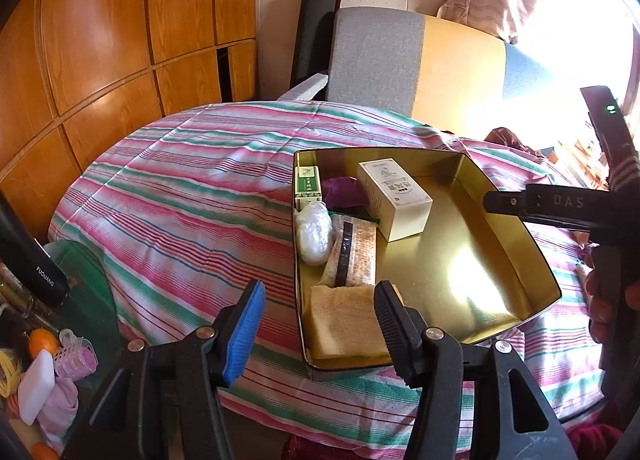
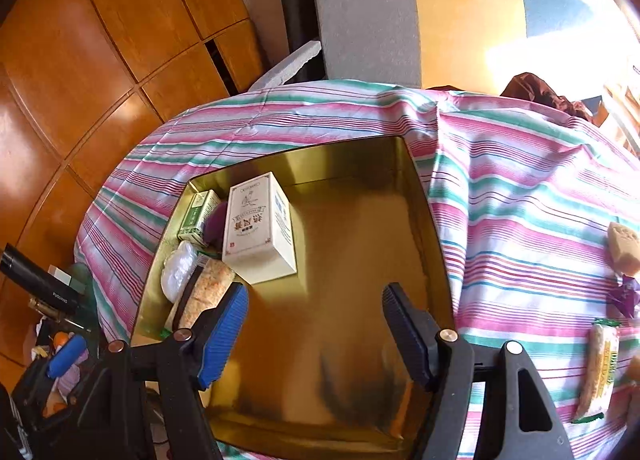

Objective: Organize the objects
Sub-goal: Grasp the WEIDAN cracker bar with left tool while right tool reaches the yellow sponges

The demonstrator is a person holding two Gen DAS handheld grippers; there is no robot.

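Gold tin [image 2: 432, 220], right claw [image 2: 316, 324] agape, empty

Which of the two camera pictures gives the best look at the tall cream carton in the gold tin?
The right wrist view: the cream carton sits large and near, its printed front facing the camera. The left wrist view shows the same carton smaller and farther back, seen at an angle inside the gold tin.
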